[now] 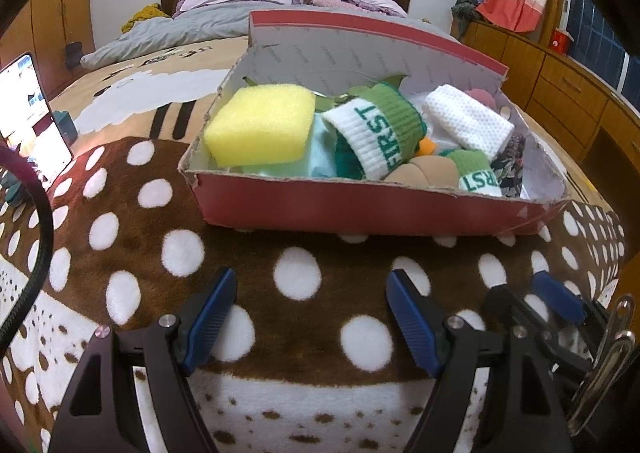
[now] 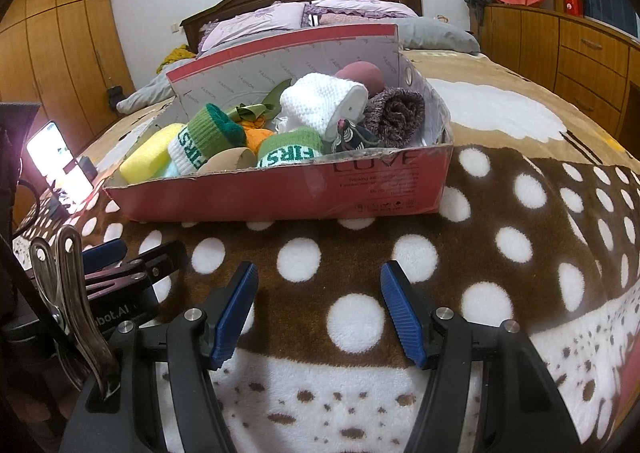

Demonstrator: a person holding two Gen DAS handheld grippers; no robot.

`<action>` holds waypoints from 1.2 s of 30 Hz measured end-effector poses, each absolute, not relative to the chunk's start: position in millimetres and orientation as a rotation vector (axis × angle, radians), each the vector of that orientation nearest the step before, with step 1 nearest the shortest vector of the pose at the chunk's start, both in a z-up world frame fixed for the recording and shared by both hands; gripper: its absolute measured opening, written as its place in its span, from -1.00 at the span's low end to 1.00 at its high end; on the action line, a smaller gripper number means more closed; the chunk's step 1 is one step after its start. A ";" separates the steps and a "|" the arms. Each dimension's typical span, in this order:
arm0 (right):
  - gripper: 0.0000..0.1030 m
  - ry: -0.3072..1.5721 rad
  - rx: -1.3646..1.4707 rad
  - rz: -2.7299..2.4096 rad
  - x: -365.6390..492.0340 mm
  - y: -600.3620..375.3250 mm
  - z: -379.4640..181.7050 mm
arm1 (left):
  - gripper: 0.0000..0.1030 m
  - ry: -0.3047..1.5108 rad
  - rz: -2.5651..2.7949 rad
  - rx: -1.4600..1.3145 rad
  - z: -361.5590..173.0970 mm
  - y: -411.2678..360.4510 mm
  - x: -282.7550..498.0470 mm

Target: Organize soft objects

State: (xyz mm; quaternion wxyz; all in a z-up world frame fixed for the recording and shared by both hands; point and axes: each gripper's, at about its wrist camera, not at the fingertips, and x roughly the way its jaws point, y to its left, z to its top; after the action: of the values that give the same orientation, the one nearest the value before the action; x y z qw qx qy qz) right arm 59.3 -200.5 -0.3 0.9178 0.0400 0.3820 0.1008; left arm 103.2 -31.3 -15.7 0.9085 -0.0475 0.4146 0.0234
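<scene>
Soft objects fill a red cardboard box (image 1: 360, 209) on the spotted blanket (image 1: 168, 189) on the bed: yellow sponge (image 1: 260, 125) at its left end, green-and-white socks (image 1: 378, 133) mid-box, white knit roll (image 2: 320, 103) and purple knit piece (image 2: 396, 113) at its right end. Left gripper (image 1: 310, 317) and right gripper (image 2: 318, 313) hover near the blanket's near edge, jaws spread wide, holding nothing.
</scene>
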 end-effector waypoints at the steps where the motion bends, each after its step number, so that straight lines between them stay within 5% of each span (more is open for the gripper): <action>1: 0.27 0.785 0.082 0.207 59.1 -200.5 -0.3 | 0.57 0.854 0.051 -0.099 -15.8 -30.9 103.1; 36: 0.27 0.789 0.087 0.205 57.7 -201.0 -2.6 | 0.57 0.856 0.062 -0.096 -18.6 -27.4 102.3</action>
State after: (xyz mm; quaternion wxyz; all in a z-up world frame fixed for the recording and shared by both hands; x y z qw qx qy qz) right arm 57.7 -201.0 -2.6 0.9173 0.0421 0.3834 0.0995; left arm 102.3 -27.4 -18.6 0.9082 -0.0467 0.4148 0.0298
